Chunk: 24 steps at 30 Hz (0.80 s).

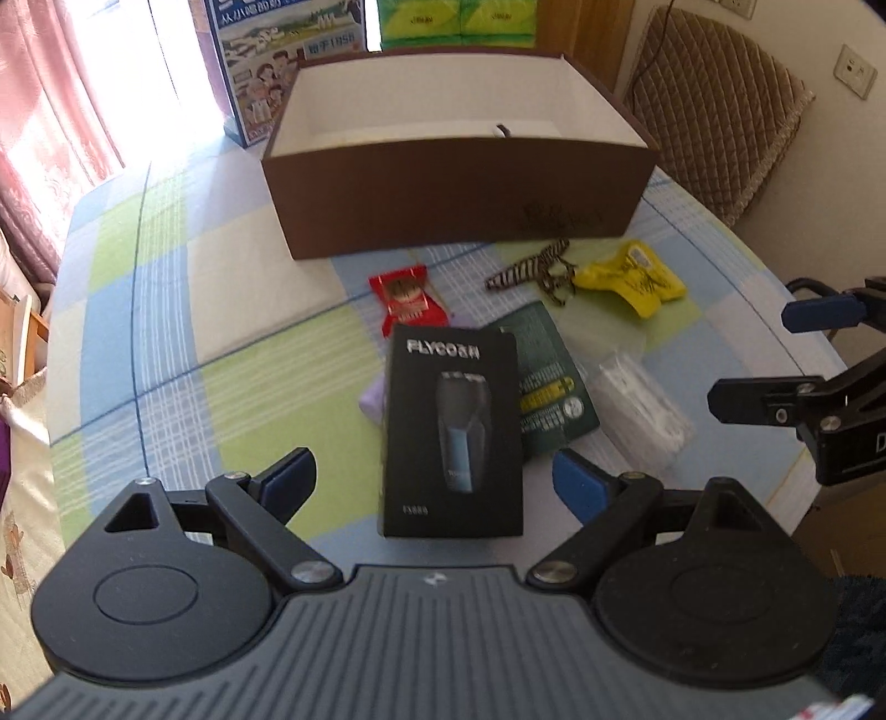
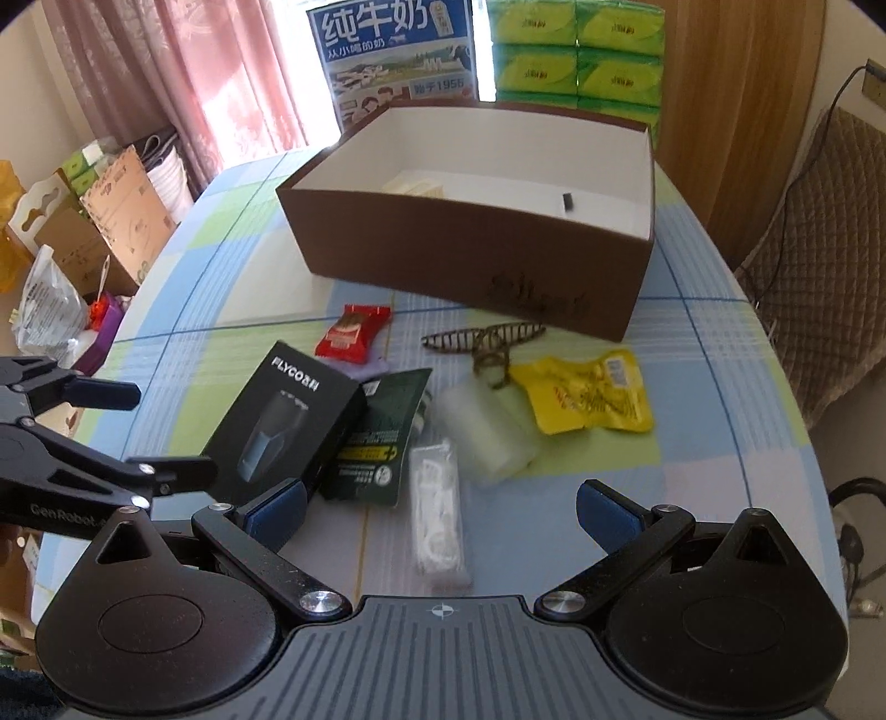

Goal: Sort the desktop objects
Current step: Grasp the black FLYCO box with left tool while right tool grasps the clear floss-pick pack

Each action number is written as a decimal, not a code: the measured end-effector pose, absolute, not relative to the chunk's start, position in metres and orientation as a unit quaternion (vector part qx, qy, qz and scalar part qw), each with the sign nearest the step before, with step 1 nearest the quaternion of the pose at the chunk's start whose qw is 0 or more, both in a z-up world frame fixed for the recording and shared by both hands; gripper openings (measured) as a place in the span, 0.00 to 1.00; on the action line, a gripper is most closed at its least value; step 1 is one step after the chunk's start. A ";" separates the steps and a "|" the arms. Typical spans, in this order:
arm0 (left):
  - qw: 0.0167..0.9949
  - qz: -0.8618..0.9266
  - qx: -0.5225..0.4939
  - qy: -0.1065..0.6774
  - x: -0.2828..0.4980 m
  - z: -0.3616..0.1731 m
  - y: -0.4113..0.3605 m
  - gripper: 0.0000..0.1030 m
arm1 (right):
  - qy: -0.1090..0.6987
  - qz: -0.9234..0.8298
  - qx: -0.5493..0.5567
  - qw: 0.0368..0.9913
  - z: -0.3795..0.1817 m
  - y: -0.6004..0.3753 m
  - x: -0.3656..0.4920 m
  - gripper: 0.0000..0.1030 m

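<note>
brown box and small things on a checked table

brown box [image 1: 459, 199] stands open at the far side of the table [image 1: 166, 343], white inside, with a small dark item [image 2: 567, 201] and some pale flat pieces [image 2: 418, 185] on its bottom. in front of it lie the loose things. black shaver box [image 1: 454, 437] lies flat, just ahead of the left tool [image 1: 434, 476], whose two blue pads are wide apart and hold nothing. the shaver box partly covers a green packet [image 1: 554, 376] and a purple thing [image 1: 372, 401]. a red snack [image 1: 407, 299] lies between the shaver box and the brown box. a striped cord [image 1: 531, 271] touches a yellow pouch [image 1: 631, 279] near the box front. a clear roll [image 2: 487, 432] lies beside the green packet, and a clear bag with white earphones [image 2: 440, 520] lies just ahead of the right tool [image 2: 440, 509]. the right tool is also spread apart and empty, above the table. behind the brown box stand a milk carton [image 2: 393, 55] and green tissue packs [image 2: 576, 50]. a padded chair [image 1: 714, 99] stands at the right of the table.
</note>
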<state>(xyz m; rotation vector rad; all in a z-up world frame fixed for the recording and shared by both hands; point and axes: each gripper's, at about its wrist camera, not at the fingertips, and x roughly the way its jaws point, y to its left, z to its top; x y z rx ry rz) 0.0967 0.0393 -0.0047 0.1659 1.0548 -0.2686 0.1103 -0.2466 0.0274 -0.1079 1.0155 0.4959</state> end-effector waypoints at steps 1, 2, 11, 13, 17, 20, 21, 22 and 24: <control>0.851 -0.130 0.078 0.503 0.096 -0.007 0.039 0.88 | 0.483 0.235 -0.051 0.842 0.026 -0.246 0.110 0.98; 0.849 -0.132 0.078 0.505 0.094 -0.009 0.038 0.88 | 0.486 0.233 -0.052 0.841 0.024 -0.245 0.110 0.98; 0.845 -0.128 0.089 0.511 0.097 -0.034 0.032 0.88 | 0.508 0.215 -0.060 0.832 -0.006 -0.244 0.112 0.98; 0.844 -0.128 0.094 0.513 0.100 -0.040 0.030 0.88 | 0.513 0.213 -0.065 0.829 -0.014 -0.243 0.115 0.98; 0.842 -0.132 0.107 0.512 0.107 -0.051 0.025 0.88 | 0.518 0.213 -0.072 0.825 -0.026 -0.240 0.120 0.98; 0.839 -0.133 0.119 0.514 0.112 -0.058 0.020 0.88 | 0.521 0.211 -0.076 0.823 -0.033 -0.239 0.124 0.97; 0.838 -0.134 0.123 0.514 0.113 -0.061 0.017 0.88 | 0.522 0.211 -0.078 0.823 -0.034 -0.239 0.125 0.97; 0.837 -0.134 0.127 0.515 0.114 -0.063 0.015 0.88 | 0.523 0.211 -0.079 0.822 -0.036 -0.239 0.126 0.97; 0.837 -0.134 0.133 0.513 0.118 -0.067 0.012 0.88 | 0.526 0.210 -0.080 0.820 -0.039 -0.239 0.128 0.96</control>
